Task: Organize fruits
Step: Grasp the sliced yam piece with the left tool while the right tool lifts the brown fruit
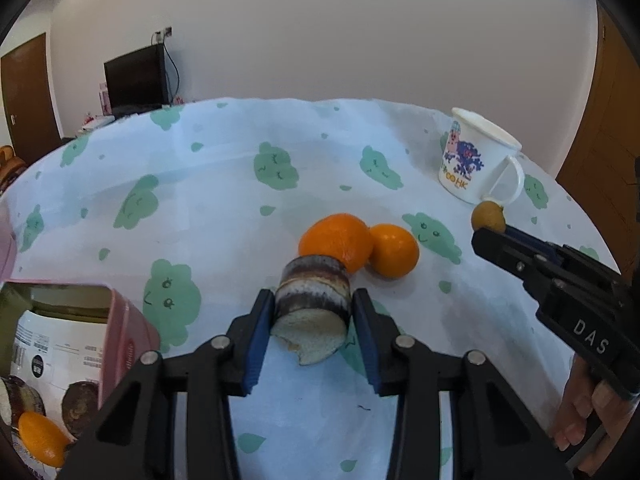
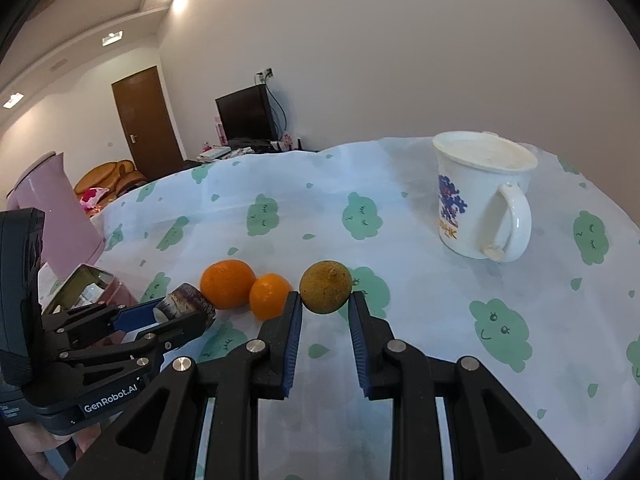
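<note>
Left claw (image 1: 312,316) pinches the taro chunk (image 1: 314,300) just before the oranges (image 1: 336,242); right claw (image 2: 325,312) grips the brown fruit (image 2: 326,287) by its tips, which may slip

A chunk of dark-skinned fruit with a pale cut face (image 1: 312,308) sits clamped between blue fingers (image 1: 256,332) just in front of two oranges (image 1: 338,242) that touch each other on the bench (image 1: 224,208). A small, round, brownish-green fruit (image 2: 326,287) is pinched between the other pair of fingers (image 2: 294,336), just right of the smaller orange (image 2: 270,296).
</note>
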The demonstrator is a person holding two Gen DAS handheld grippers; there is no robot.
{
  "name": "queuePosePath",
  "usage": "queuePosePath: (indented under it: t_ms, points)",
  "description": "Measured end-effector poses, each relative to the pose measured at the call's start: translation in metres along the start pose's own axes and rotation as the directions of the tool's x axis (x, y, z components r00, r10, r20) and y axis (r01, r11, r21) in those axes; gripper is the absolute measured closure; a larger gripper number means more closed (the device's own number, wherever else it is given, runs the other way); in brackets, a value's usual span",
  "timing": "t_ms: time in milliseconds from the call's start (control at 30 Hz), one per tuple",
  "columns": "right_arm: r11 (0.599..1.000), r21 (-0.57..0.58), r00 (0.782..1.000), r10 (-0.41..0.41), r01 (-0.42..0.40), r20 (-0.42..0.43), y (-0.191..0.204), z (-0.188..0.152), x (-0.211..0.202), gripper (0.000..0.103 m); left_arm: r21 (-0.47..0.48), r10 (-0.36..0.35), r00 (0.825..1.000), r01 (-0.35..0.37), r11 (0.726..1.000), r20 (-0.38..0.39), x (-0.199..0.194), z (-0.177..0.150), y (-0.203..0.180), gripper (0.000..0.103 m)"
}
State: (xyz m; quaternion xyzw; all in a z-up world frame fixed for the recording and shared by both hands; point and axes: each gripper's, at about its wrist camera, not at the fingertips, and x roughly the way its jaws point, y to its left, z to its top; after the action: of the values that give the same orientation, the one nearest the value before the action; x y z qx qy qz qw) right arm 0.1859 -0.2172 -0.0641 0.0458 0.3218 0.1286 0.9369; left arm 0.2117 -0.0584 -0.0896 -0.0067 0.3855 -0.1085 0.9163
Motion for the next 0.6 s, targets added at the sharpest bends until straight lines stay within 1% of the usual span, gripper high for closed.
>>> queuePosePath:
  t_ms: [200, 433, 600]
  points:
    - [0.999, -0.035, 0.999, 0.022, -0.021, 0.025, 0.007, 0.0, -0.005, 0.078, 0.017, 0.039, 0.998, -0.041, 0.999, 0.056, -0.01, 0.0, -0.004, 0.061]
    - [0.998, -0.053, 0.998, 0.042, -0.04, 0.049, 0.01, 0.0, -0.009, 0.078, 0.006, 0.058, 0.992, -0.059, 0.998, 0.109, -0.02, -0.001, -0.002, 0.061]
    - [0.996, -0.067, 0.996, 0.056, -0.051, 0.073, 0.012, -0.001, -0.014, 0.078, 0.005, 0.081, 0.985, -0.083, 0.997, 0.154, -0.028, -0.003, -0.003, 0.061]
